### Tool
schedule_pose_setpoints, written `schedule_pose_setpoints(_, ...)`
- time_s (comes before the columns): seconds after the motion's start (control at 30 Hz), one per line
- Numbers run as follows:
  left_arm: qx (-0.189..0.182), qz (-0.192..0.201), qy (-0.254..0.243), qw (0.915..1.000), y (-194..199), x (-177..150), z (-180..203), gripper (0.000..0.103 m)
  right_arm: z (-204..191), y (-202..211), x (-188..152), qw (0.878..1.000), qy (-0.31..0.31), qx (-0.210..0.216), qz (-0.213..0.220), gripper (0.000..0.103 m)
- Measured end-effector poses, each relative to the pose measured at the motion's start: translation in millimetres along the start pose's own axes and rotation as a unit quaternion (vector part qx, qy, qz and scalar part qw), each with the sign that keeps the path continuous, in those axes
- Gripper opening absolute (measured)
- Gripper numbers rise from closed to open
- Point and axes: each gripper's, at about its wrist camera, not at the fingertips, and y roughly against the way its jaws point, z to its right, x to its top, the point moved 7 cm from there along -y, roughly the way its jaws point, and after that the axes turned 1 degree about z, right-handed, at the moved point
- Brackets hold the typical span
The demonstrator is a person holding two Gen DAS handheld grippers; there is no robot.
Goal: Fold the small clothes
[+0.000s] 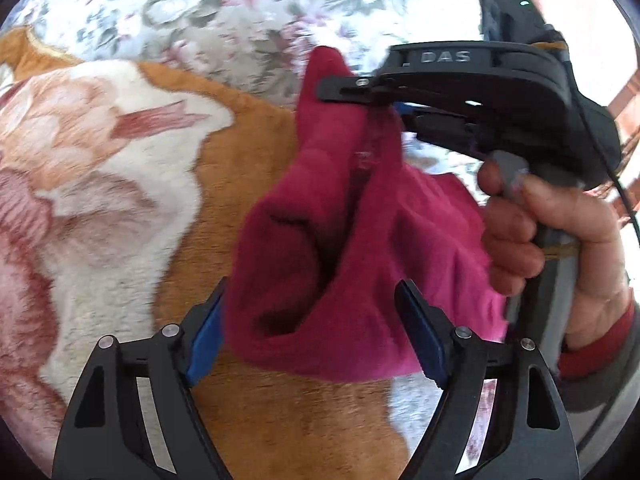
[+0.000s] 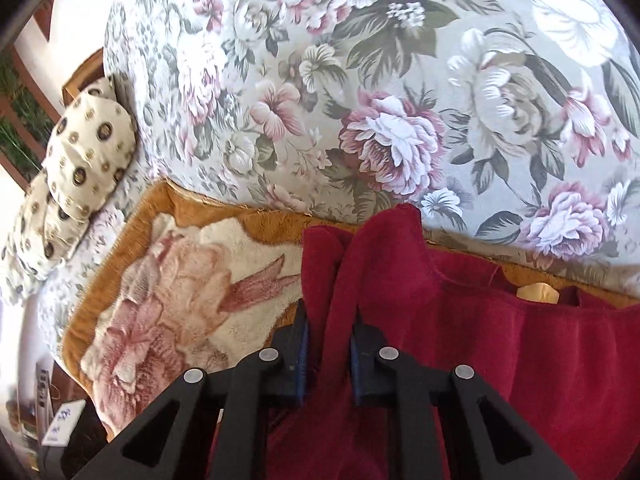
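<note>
A small magenta-red garment [image 1: 352, 248] hangs bunched above the orange and cream flower blanket [image 1: 120, 184]. In the left wrist view my left gripper [image 1: 320, 332] is open, its blue pads on either side of the cloth's lower part without pinching it. My right gripper [image 1: 360, 92] comes in from the right, shut on the garment's upper edge and holding it up. In the right wrist view the right gripper [image 2: 328, 356] is shut on a fold of the garment [image 2: 500, 340], which spreads to the right over the blanket [image 2: 168, 292].
A floral bedspread [image 2: 360, 100] covers the surface behind the blanket. A patterned cream pillow [image 2: 80, 152] lies at the far left. The person's hand [image 1: 540, 232] grips the right gripper's handle. Some items sit on a low surface [image 2: 60, 428] at the bottom left.
</note>
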Motion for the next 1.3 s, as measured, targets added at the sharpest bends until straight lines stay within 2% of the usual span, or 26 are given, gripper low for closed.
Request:
schedule_pose_setpoints(0.1, -0.030, 0.010, 0.006, 0.9995, 5.2, 3.5, 12.1, 0.055, 4.4, 14.0, -3.4, 1.000, -0.009, 0.012, 0.016, 0.014)
schedule_pose_setpoints(0.13, -0.037, 0.011, 0.009, 0.9992, 7.3, 4.5, 16.2, 0.042, 5.5, 19.7, -2.5, 1.000, -0.012, 0.016, 0.023, 0.014)
schedule_pose_setpoints(0.17, -0.047, 0.014, 0.013, 0.9987, 11.2, 6.0, 23.2, 0.035, 6.0, 26.0, 0.4, 0.999, -0.014, 0.021, 0.031, 0.014)
schedule_pose_setpoints(0.33, -0.064, 0.031, -0.040, 0.9967, 26.7, 11.0, 80.6, 0.031, 23.4, 86.5, 8.9, 0.997, -0.012, 0.023, 0.072, 0.013)
schedule_pose_setpoints(0.5, -0.099, 0.020, -0.089, 0.9908, 19.6, 8.6, 156.1, 0.031, 62.4, 152.0, 6.5, 0.994, -0.010, -0.008, 0.107, 0.013)
schedule_pose_setpoints(0.67, -0.108, -0.011, -0.139, 0.9844, -15.3, -3.5, 213.9, 0.031, 131.9, 193.8, -13.6, 0.991, -0.041, -0.050, 0.119, 0.012)
schedule_pose_setpoints(0.83, -0.098, -0.059, -0.166, 0.9794, -72.8, -27.4, 245.1, 0.031, 203.1, 191.1, -46.7, 0.987, -0.080, -0.102, 0.095, 0.012)
schedule_pose_setpoints(0.97, -0.084, -0.090, -0.171, 0.9776, -101.3, -44.8, 249.6, 0.031, 247.5, 162.3, -77.0, 0.983, -0.113, -0.137, 0.055, 0.013)
schedule_pose_setpoints(1.03, -0.087, -0.089, -0.171, 0.9774, -97.6, -42.2, 250.2, 0.038, 259.1, 159.1, -83.8, 0.981, -0.135, -0.125, 0.056, 0.015)
schedule_pose_setpoints(1.07, -0.090, -0.092, -0.173, 0.9764, -91.7, -41.8, 250.6, 0.047, 262.3, 165.8, -84.1, 0.980, -0.151, -0.114, 0.065, 0.022)
schedule_pose_setpoints(1.1, -0.090, -0.096, -0.176, 0.9755, -85.4, -42.1, 250.3, 0.053, 263.6, 172.9, -84.0, 0.978, -0.158, -0.114, 0.070, 0.031)
schedule_pose_setpoints(1.13, -0.090, -0.098, -0.180, 0.9747, -76.4, -40.9, 249.3, 0.063, 264.0, 181.2, -83.9, 0.977, -0.160, -0.121, 0.076, 0.032)
schedule_pose_setpoints(1.17, -0.093, -0.095, -0.184, 0.9738, -66.8, -40.6, 247.7, 0.069, 262.9, 193.3, -83.2, 0.975, -0.157, -0.131, 0.084, 0.032)
schedule_pose_setpoints(1.23, -0.091, -0.072, -0.201, 0.9727, -43.6, -41.4, 243.8, 0.069, 253.2, 216.4, -84.9, 0.976, -0.149, -0.128, 0.098, 0.032)
schedule_pose_setpoints(1.3, -0.066, -0.049, -0.214, 0.9733, -28.5, -34.7, 234.8, 0.069, 236.9, 230.4, -90.4, 0.979, -0.140, -0.105, 0.103, 0.032)
